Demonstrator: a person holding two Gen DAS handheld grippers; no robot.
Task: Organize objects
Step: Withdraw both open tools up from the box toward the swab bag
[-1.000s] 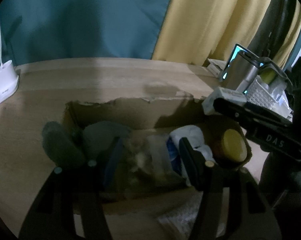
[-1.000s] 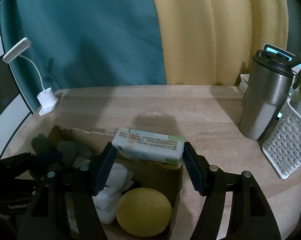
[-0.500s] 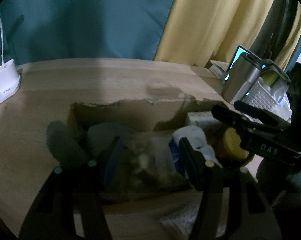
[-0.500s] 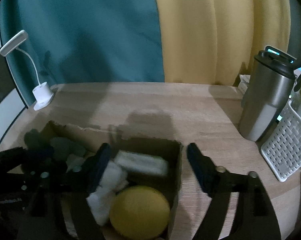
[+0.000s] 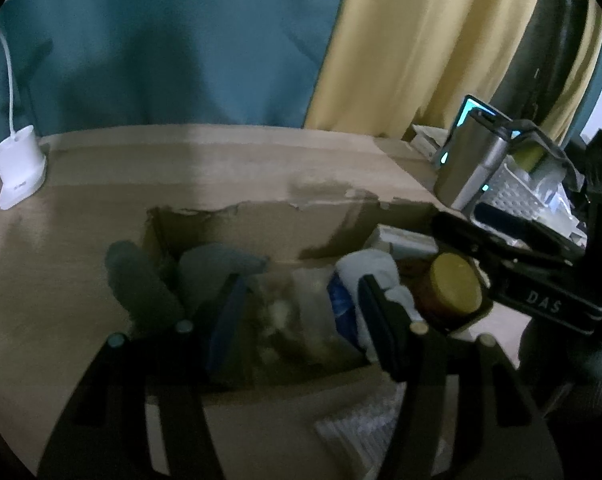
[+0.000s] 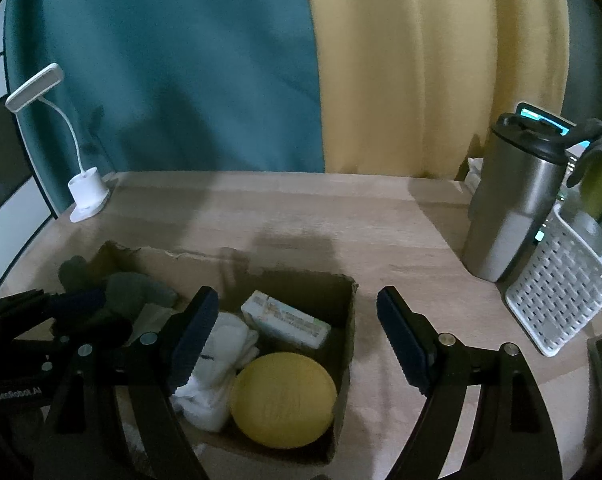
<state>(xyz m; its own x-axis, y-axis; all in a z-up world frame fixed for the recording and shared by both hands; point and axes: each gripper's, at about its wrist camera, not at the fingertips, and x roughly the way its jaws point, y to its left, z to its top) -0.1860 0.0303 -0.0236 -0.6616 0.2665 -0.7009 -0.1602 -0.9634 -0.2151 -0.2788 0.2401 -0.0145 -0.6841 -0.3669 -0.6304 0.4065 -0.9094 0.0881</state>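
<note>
L wrist: left gripper [image 5: 297, 312] clamped on clear bag [image 5: 301, 320] over cardboard box [image 5: 261, 224], same as 1 s ago. Tissue pack [image 5: 405, 240] now down at box's far right corner, by yellow lid [image 5: 455, 288].

R wrist: right gripper [image 6: 297, 320] spread apart, empty, above box [image 6: 347, 320]; held pack [image 6: 287, 324] 1 s ago, since dropped inside behind lid [image 6: 285, 388], beside white cloth [image 6: 217, 364]. Looks like one more item stowed.

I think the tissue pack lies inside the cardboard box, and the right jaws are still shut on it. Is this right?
Not quite. The tissue pack does lie inside the cardboard box, but the right gripper stands open with nothing between its jaws. The right wrist view shows this.
</note>
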